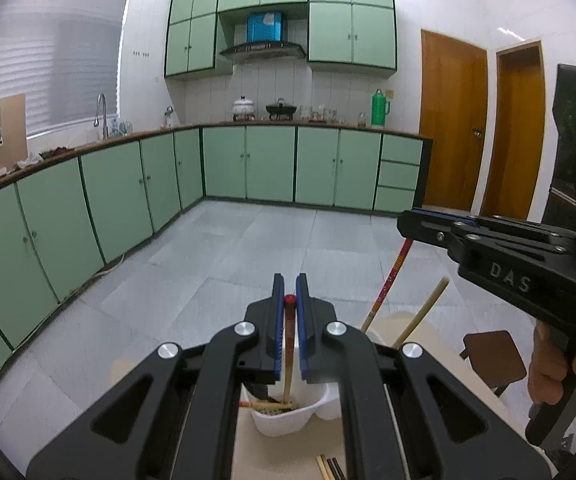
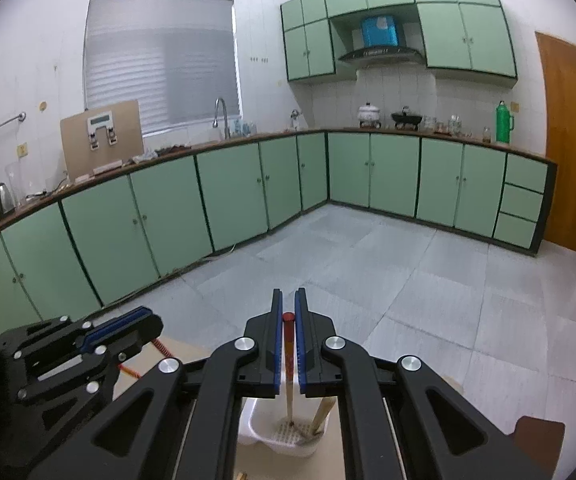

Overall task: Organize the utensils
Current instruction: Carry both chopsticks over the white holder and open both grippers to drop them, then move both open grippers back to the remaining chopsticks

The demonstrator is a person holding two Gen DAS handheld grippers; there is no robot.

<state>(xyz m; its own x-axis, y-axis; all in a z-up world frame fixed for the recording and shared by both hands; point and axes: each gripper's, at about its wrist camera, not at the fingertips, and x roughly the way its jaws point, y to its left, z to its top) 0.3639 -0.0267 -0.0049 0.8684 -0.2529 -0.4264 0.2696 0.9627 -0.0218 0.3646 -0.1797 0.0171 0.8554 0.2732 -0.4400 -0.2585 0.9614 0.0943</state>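
Chopsticks (image 1: 289,344) pinched upright in both nearly closed grippers, left gripper (image 1: 289,300) and right gripper (image 2: 288,312), tips lowered into white holder (image 1: 288,416). Held vertical for clean drop near table's (image 1: 288,456) far edge.

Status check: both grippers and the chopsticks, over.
Left gripper and right gripper each shut on a red-tipped chopstick, tips down in white holder. Nothing blocking.

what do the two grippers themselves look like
Both are matte black linkage frames with silver round pivot screws and blue ribbed pads lining the fingers. The right gripper has "DAS" in pale letters on its side and a pistol-style handle. The left gripper matches. No cables visible.
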